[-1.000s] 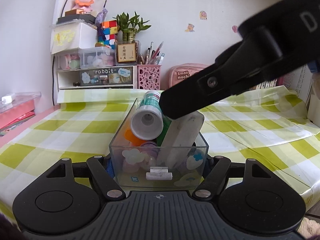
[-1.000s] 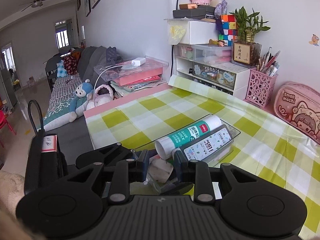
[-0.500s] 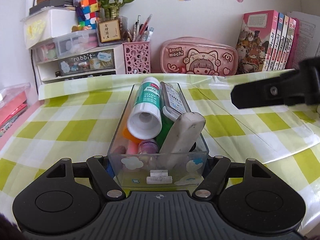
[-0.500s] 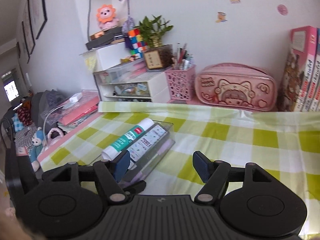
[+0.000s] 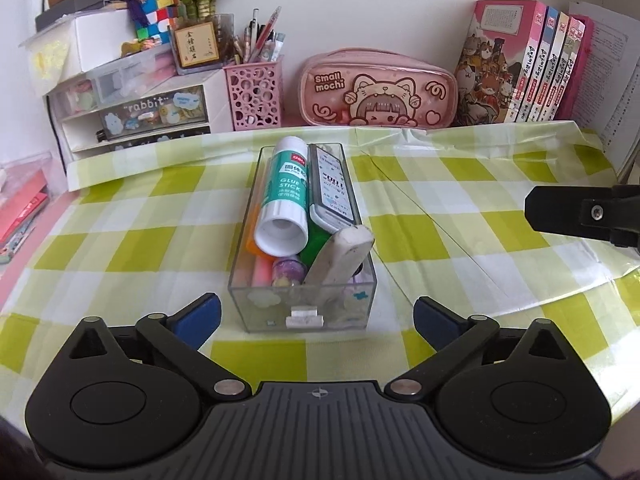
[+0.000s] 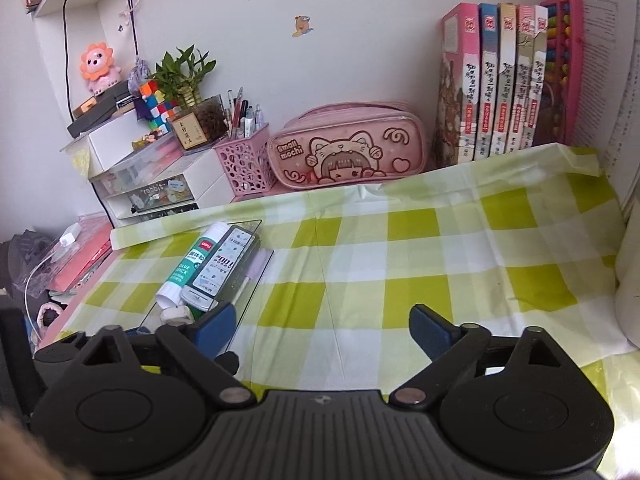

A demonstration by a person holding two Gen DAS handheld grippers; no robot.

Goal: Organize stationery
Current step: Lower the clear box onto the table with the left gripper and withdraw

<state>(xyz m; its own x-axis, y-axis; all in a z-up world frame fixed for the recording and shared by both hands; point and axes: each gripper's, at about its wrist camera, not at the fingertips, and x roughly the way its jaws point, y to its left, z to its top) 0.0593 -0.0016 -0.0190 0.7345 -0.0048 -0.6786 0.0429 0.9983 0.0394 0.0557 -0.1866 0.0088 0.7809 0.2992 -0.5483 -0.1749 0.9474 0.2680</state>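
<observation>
A clear plastic box [image 5: 256,312] stands on the green checked tablecloth, filled with a glue stick [image 5: 286,196], a flat correction-tape case [image 5: 332,188], a white eraser [image 5: 340,256] and markers. My left gripper [image 5: 316,314] is open and empty, just in front of the box's near end. My right gripper [image 6: 320,326] is open and empty, to the right of the box [image 6: 256,268]; one of its fingers [image 5: 576,214] shows at the right edge of the left wrist view.
At the back stand a white drawer unit [image 5: 140,116], a pink pen holder [image 5: 254,96], a pink pencil case [image 5: 380,92] and a row of books [image 5: 520,68]. The tablecloth [image 5: 460,208] has creases on the right.
Both grippers opened and drew back from the box. The left let go of the box sides. The right one swung off to the right.
</observation>
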